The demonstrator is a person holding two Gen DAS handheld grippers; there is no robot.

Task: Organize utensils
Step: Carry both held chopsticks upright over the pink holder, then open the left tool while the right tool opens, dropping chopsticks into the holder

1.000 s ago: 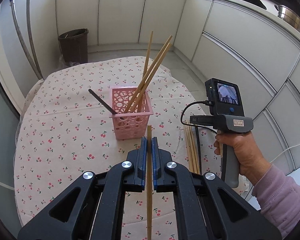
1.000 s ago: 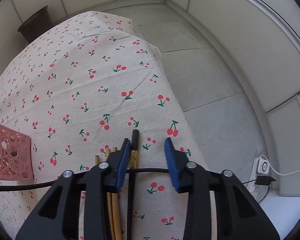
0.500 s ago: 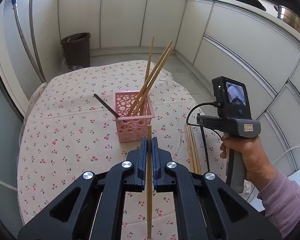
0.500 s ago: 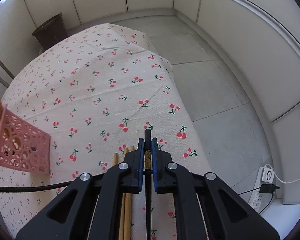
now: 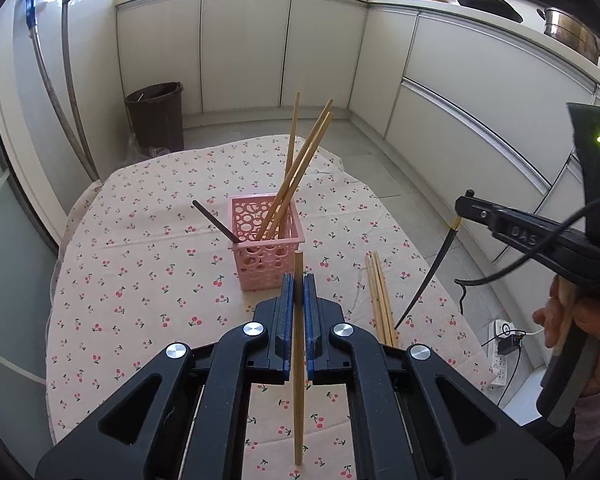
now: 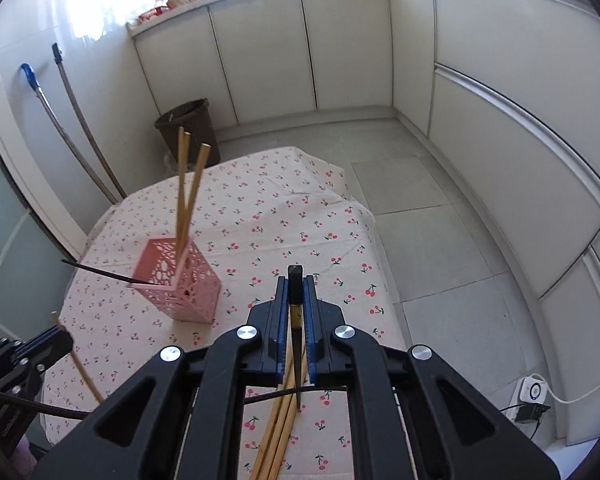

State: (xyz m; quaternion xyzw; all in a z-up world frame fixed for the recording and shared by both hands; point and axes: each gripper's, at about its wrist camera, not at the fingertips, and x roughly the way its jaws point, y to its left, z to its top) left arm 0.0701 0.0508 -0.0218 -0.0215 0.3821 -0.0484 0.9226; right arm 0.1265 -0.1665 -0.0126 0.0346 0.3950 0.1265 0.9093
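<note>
A pink perforated basket (image 5: 266, 250) (image 6: 180, 284) stands mid-table, holding three wooden chopsticks (image 5: 300, 168) and one black chopstick (image 5: 216, 222) that leans out to the left. My left gripper (image 5: 299, 292) is shut on a wooden chopstick (image 5: 298, 360), held upright just in front of the basket. My right gripper (image 6: 295, 300) is shut on a black chopstick (image 6: 296, 340) with a gold band, lifted off the cloth; from the left wrist view it hangs at the right (image 5: 428, 276). Several loose wooden chopsticks (image 5: 380, 300) (image 6: 278, 432) lie on the table below it.
The round table wears a cherry-print cloth (image 5: 140, 280). White cabinets (image 5: 240, 48) line the room and a brown bin (image 5: 156, 116) stands on the floor behind. A power strip (image 6: 534, 394) with cables lies on the floor at the right. A hand (image 5: 560, 320) grips the right tool.
The right gripper closed on the black chopstick lying on the cloth and lifted it well above the table, tilting up. The left gripper stayed almost still with its wooden chopstick.
</note>
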